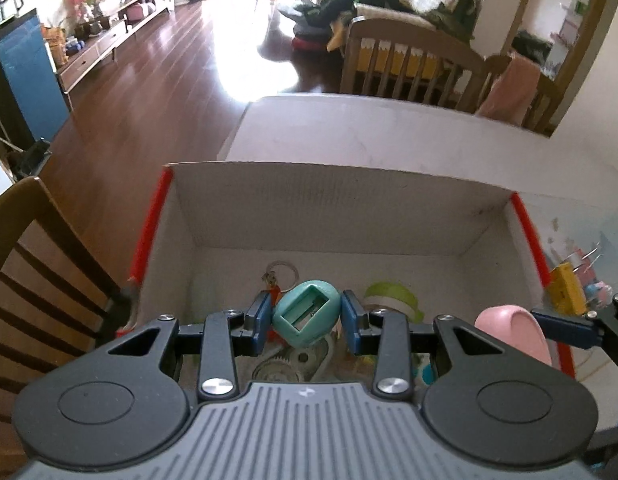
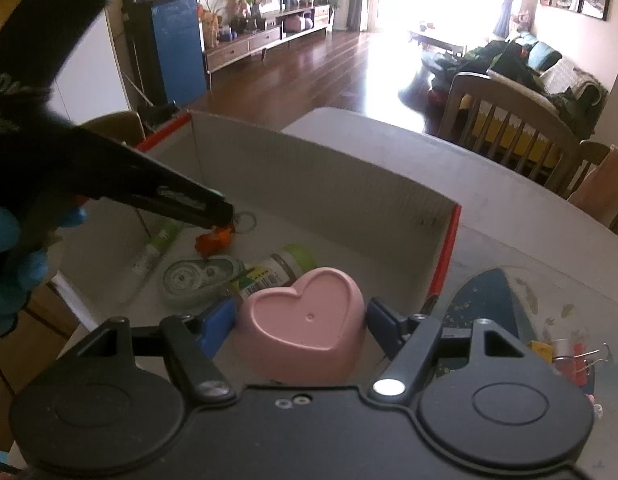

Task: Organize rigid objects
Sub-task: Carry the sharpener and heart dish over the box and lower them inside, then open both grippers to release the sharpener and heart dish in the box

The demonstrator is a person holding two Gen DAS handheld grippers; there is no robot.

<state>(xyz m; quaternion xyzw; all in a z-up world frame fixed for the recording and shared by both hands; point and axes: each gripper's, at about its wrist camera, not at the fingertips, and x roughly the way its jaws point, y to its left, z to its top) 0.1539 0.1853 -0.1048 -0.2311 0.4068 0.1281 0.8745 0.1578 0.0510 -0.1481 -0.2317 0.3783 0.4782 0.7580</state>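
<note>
Left wrist: left tongs (image 1: 307, 322) grip teal sharpener (image 1: 307, 314) inside box (image 1: 349, 208) walls.

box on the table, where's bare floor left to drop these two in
Inside the box, bare floor runs along the far wall and into the right corner by the red edge. The near left is crowded: glue tube, tape roller, jar, orange keyring.

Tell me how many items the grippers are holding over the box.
2: a teal egg-shaped sharpener in the left gripper, a pink heart-shaped dish in the right gripper.
</note>
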